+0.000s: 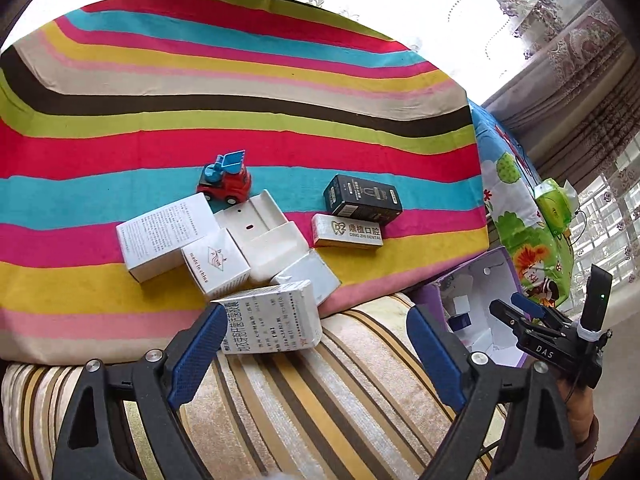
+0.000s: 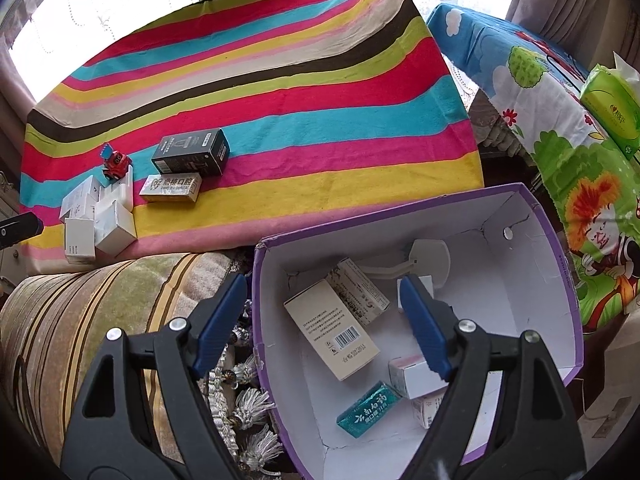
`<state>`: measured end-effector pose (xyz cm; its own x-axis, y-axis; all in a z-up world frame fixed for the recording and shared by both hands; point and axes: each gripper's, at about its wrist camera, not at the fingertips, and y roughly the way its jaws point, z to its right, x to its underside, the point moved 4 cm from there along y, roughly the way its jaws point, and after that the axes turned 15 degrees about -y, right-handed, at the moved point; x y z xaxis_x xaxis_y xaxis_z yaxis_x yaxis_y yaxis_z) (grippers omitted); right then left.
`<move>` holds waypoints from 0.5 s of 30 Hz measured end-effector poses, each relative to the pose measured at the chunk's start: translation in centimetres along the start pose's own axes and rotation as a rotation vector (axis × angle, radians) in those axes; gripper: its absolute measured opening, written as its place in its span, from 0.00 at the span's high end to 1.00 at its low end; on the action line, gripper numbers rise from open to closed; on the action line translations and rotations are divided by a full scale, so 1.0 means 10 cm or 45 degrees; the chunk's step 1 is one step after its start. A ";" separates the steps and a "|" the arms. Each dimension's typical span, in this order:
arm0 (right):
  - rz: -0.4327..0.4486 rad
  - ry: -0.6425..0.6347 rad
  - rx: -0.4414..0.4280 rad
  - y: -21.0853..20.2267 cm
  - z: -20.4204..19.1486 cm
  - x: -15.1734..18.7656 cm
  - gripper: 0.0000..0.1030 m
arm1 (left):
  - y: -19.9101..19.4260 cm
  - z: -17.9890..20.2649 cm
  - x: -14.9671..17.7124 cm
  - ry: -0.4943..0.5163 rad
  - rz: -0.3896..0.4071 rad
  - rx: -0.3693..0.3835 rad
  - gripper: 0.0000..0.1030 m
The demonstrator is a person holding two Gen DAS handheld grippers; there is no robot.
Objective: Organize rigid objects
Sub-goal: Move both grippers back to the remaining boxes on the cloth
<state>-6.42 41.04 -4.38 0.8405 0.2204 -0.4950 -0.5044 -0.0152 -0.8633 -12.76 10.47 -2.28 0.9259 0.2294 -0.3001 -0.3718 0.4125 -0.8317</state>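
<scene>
Tongs first: your left tongs [image 1: 316, 344] stand spread over the striped cushion [image 1: 328, 408], nothing pinched. A white box with printed text [image 1: 272, 320] lies just ahead of the left pad, at the near edge of the striped cloth [image 1: 240, 80]; whether it touches the pad cannot be told.

Your right tongs [image 2: 324, 324] are spread too, empty, one pad over the purple bin [image 2: 560, 264], the other outside its left wall. In the bin: a large white box with barcode [image 2: 332, 328], a second printed box [image 2: 360, 288] behind it, a teal pack [image 2: 368, 408], a small white box [image 2: 412, 376] near the right pad, and a white plastic piece [image 2: 428, 256] against the far wall.

Beyond the left tongs, on the cloth-covered surface, a cluster of white boxes [image 1: 180, 244] crowds round an open white tray [image 1: 264, 236]. A toy truck [image 1: 226, 182] sits just behind the cluster. To the right, apart from it, a cream dental box [image 1: 348, 232] lies just beside a black box [image 1: 362, 200].

Far right: cartoon-print cloth [image 2: 560, 152] with a green tissue pack [image 2: 612, 108] on it.
</scene>
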 end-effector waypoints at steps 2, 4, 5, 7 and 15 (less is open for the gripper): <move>-0.002 -0.009 -0.012 0.02 -0.05 -0.05 0.19 | 0.03 -0.14 -0.01 -0.060 -0.017 -0.014 0.09; -0.003 -0.019 -0.026 0.05 -0.11 -0.10 0.18 | 0.06 -0.25 -0.02 -0.116 -0.039 -0.017 0.08; -0.003 -0.023 -0.032 0.07 -0.14 -0.13 0.17 | 0.08 -0.28 -0.03 -0.136 -0.048 -0.014 0.08; 0.001 -0.030 -0.043 0.09 -0.20 -0.20 0.14 | 0.12 -0.33 -0.03 -0.163 -0.073 -0.002 0.07; 0.027 -0.053 -0.105 0.21 -0.43 -0.56 0.07 | 0.31 -0.41 -0.01 -0.190 -0.167 0.016 0.06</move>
<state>-11.28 35.62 -3.82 0.8198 0.2594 -0.5105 -0.5029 -0.1001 -0.8585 -13.76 8.11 -6.68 0.9466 0.3007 -0.1165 -0.2505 0.4579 -0.8530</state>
